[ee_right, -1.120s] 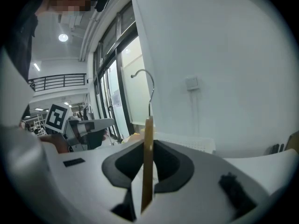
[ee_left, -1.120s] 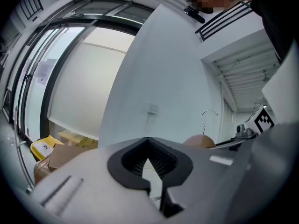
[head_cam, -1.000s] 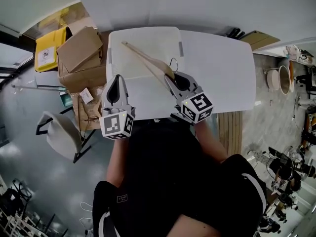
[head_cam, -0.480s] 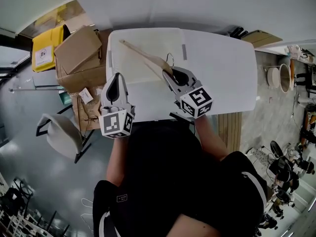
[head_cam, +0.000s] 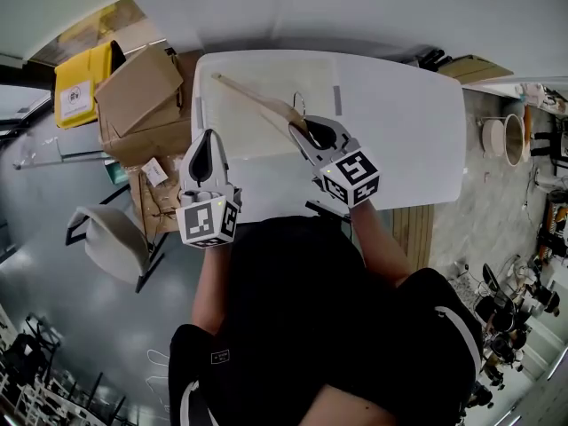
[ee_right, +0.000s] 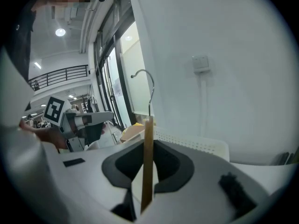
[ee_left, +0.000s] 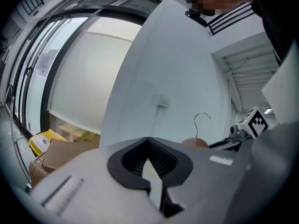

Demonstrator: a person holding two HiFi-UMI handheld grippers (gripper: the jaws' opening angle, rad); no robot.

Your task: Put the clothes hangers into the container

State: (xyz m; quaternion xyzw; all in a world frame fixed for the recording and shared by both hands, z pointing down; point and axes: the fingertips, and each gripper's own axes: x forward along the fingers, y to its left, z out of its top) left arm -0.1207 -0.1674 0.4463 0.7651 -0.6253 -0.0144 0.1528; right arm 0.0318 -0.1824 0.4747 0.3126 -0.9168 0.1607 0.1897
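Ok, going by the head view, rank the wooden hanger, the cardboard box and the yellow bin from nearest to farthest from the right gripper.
1. Wooden hanger: held in the jaws of the right gripper, reaching up-left over the white container.
2. Cardboard box: on the floor, left of the table.
3. Yellow bin: farther left, beyond the box.

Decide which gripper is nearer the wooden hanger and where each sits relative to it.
Right. The right gripper is shut on the hanger; the left gripper is clear of it, to its left and nearer the person.
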